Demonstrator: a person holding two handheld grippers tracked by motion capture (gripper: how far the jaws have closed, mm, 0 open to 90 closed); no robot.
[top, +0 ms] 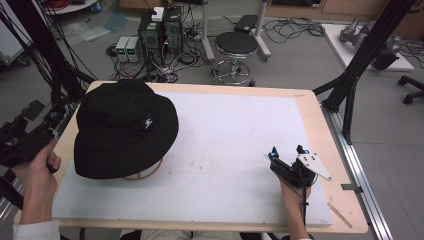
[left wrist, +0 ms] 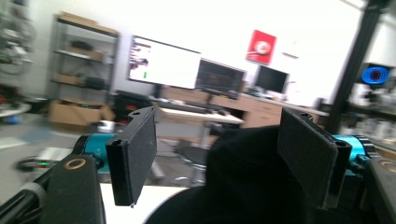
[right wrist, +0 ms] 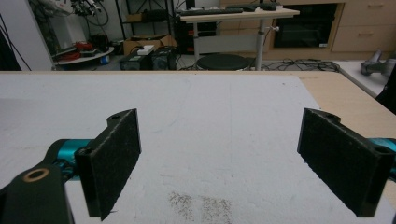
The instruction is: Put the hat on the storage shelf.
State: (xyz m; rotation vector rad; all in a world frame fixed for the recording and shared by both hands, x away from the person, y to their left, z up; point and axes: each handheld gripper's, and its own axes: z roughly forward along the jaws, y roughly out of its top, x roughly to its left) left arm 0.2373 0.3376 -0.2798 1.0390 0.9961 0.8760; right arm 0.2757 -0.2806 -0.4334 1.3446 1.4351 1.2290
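On the white tabletop the hat perched on its stand, both claws spread empty, left claw close enough to nudge it off.

The black hat covers nearly all of the wooden stand beneath it; a thin curved piece peeks from under the brim, so its shape cannot be told. In the high view the left gripper is cut off by the picture's left edge, dark against dark cables, and its fingers are hard to make out. In the left gripper view the hat's crown runs off the bottom edge, and the room behind looks blurred, perhaps from motion.
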